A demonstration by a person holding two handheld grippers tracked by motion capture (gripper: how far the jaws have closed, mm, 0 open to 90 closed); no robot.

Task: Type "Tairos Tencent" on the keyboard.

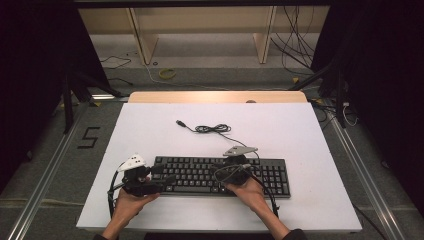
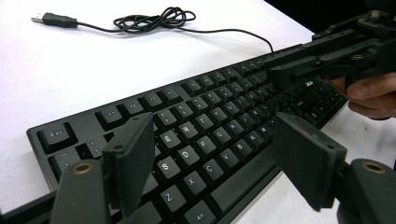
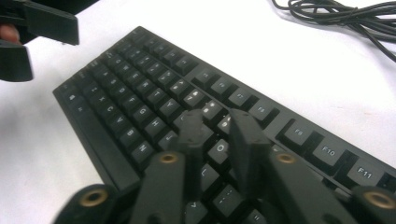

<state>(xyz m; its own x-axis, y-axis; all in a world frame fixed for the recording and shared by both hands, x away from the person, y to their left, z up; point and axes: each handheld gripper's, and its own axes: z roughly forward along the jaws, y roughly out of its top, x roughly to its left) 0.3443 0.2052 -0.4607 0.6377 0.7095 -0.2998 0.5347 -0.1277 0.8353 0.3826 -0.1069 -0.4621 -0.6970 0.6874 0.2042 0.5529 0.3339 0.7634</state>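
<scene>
**Black keyboard lying crosswise near the front of the white table**

The keyboard [image 1: 220, 176] lies flat with its long axis running left to right across the table [image 1: 300, 130], the number pad at the person's right and the Esc key at the left end. It sits toward the near edge. Its cable [image 1: 212, 129] leaves the back edge and runs to a loose coil further up the table, ending in a USB plug [image 1: 181, 123] that points away to the left.

The left gripper [image 1: 165, 179] is held low at the keyboard's left end, reaching in over the keys; its fingers [image 2: 130, 161] stand wide apart with nothing between them. The right gripper [image 3: 217, 128] hovers above the middle-right keys, its fingers [image 3: 247, 135] drawn nearly together, empty. Both hands [image 1: 131, 202] come in from the near edge, forearms angled inward.
</scene>
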